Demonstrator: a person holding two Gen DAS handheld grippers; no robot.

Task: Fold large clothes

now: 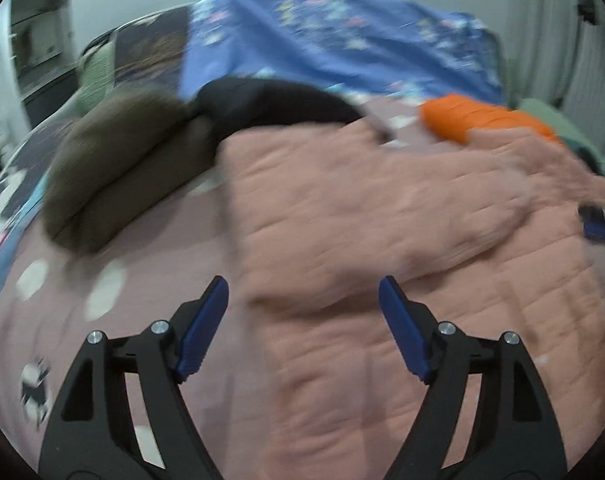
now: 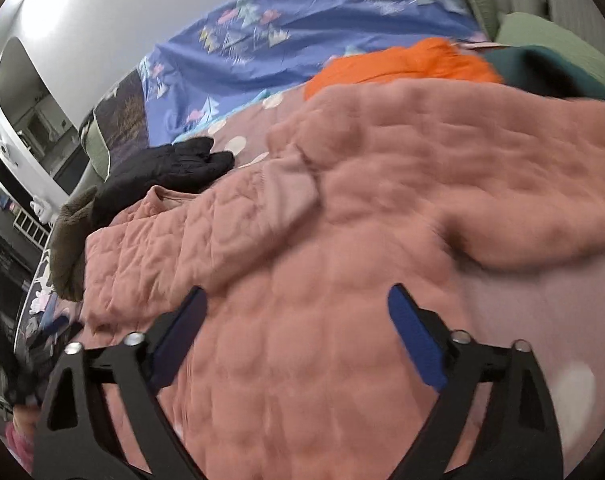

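Note:
A large pink quilted jacket (image 1: 382, 216) lies spread on the bed, with one sleeve (image 2: 230, 220) folded across its body. My left gripper (image 1: 302, 296) hovers open over the jacket's lower left part, nothing between its blue pads. My right gripper (image 2: 298, 304) is open above the jacket (image 2: 342, 280) body near its right side, also holding nothing. The tip of the right gripper (image 1: 600, 226) shows at the right edge of the left wrist view. Both views are blurred.
The bed has a pink dotted sheet (image 1: 102, 280) and a blue patterned cover (image 1: 322, 40) behind. A brown garment (image 1: 114, 168) and a black one (image 1: 270, 104) lie at the left, an orange one (image 2: 402, 64) and a dark green one (image 2: 542, 68) at the far right.

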